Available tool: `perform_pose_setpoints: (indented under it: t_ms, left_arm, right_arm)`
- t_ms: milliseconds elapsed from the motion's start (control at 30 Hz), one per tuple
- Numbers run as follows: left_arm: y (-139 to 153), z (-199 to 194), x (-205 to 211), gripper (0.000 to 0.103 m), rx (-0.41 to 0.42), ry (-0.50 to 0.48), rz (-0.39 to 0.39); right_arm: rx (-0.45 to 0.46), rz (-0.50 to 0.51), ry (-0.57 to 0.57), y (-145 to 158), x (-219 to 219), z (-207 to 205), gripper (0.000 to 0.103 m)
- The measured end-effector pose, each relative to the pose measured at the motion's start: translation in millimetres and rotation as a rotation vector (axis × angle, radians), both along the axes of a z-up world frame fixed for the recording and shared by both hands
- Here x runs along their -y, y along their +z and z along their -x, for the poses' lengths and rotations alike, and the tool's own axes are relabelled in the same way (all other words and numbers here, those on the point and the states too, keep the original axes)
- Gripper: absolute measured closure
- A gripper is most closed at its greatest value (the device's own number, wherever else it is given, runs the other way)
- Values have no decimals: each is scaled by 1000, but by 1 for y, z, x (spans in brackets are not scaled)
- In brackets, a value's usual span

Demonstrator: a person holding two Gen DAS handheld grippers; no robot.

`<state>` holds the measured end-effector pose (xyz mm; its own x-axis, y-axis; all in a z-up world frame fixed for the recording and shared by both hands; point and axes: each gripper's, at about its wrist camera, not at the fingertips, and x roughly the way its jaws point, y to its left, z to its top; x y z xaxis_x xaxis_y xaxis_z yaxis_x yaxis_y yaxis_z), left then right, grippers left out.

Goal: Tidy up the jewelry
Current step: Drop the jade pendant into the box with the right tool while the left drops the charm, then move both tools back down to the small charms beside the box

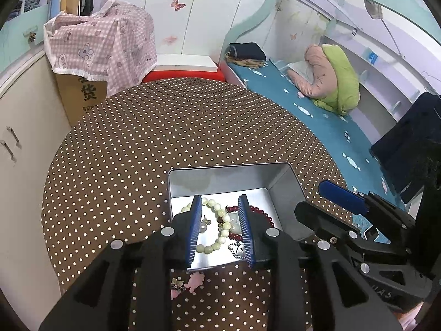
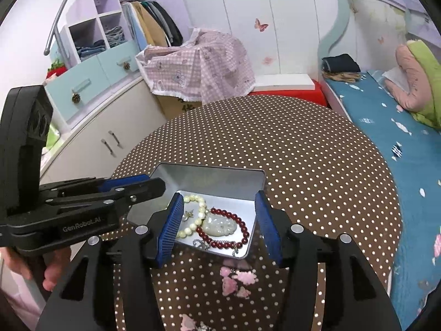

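I have both tools angled down over the near edge of the bench point(image 1: 165, 127), which wears a brown cloth with white dots. My left hand-held gripper point(image 1: 222, 230) hangs over the open metal tin point(image 1: 228, 178), its blue pads spread apart with nothing between them but air above the jewelry. My right hand-held gripper point(image 2: 220, 227) sits wider still, its pads straddling the tin's near end, empty too. Inside the tin lie a pale bead bracelet point(image 2: 197, 216), a dark red bead bracelet point(image 2: 228, 231) ringed around a pale carved pendant point(image 2: 219, 225), and a silvery chain point(image 2: 201, 244) at the near wall. Pink hair clips point(image 2: 238, 278) rest on the cloth just near of the tin. To the right runs a bed point(image 2: 408, 143) with a blue sheet; on the far left, a checked pink cloth point(image 1: 104, 41) covers a cardboard box.
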<state>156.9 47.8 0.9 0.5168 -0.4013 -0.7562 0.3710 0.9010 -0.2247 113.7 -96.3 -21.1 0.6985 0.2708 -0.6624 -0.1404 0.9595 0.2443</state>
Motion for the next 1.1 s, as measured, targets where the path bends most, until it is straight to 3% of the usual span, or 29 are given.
perform_pose_setpoints:
  t_ms: [200,700,1100]
  left_arm:
    - [5,10,-5,77,15,9,0]
    - [17,37,-47,62,64,94,7]
    - [-13,41,-74,57,-25,165,-21]
  right_arm:
    - [3,1,-21,3,4,7,47]
    - [39,6,-45,6,20,41,44]
    - [-86,2,-63,-38,28,51,44]
